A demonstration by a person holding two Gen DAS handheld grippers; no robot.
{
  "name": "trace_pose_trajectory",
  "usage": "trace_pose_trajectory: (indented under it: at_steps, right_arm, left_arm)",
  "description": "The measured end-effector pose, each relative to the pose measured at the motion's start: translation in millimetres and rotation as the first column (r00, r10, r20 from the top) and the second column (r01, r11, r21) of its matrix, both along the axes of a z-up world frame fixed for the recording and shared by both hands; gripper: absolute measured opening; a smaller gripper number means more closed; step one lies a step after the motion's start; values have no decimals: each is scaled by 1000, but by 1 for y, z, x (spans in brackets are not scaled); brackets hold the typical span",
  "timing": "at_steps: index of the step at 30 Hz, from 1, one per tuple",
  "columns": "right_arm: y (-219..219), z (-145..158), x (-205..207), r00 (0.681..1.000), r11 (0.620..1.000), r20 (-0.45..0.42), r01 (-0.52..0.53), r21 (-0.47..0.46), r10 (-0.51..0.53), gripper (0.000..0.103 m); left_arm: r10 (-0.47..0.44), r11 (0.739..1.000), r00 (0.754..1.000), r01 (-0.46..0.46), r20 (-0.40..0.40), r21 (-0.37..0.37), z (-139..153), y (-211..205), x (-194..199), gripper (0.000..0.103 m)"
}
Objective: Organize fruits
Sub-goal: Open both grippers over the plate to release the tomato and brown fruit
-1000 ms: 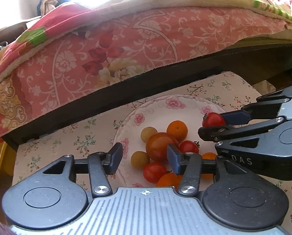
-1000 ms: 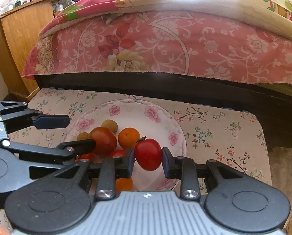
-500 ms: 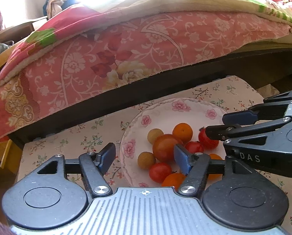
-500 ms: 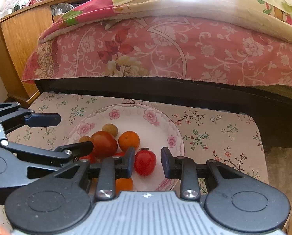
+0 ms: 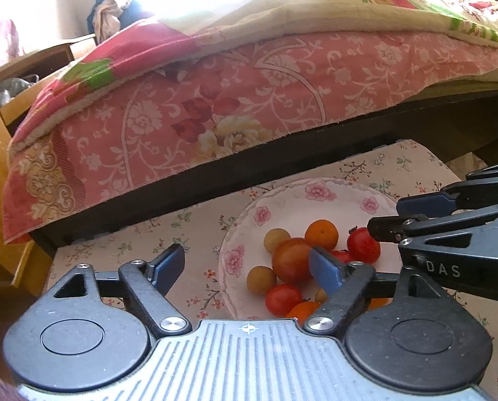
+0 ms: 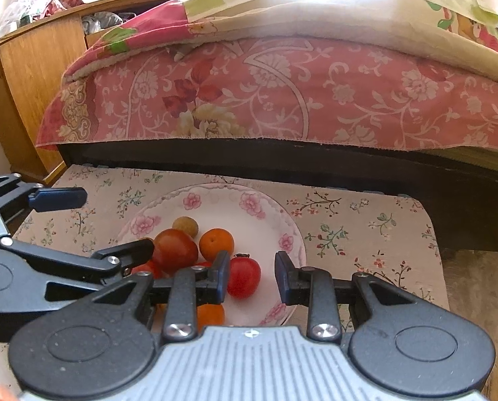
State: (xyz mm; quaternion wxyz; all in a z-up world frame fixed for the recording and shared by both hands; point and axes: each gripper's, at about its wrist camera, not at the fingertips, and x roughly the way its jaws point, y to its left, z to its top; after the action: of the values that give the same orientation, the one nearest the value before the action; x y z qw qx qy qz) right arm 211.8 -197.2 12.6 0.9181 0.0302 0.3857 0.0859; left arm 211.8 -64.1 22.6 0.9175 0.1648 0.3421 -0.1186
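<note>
Right gripper (image 6: 252, 275): fingers apart, just above the round white floral-rimmed plate (image 6: 265, 212).
Red tomato (image 6: 243, 276): on plate, between them.
Left gripper (image 5: 245, 265): fingers wide apart.

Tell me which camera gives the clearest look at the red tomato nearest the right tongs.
The right wrist view. There the red tomato lies on the plate unobstructed, between the open fingers of the right tongs. The left wrist view shows it smaller, off to the side, with one finger crossing its edge.
</note>
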Motion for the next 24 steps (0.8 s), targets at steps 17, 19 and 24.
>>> trace_pose_trajectory:
  at_steps: [17,19,24]
  right_arm:
    - [-1,11,-14,1000,1000,9,26,-12,-26,38]
    - [-2,13,-17,999,999,9,31,-11,-31,38]
    - [-3,17,-25,999,999,12,38,-4,-38,39]
  left_arm:
    - [48,998,997,-50,68,26,12,1,-13,100]
    - [59,998,996,-61,70,30,13,1,-15,102]
    - [65,998,994,-66,87,18,18,3,-24,103]
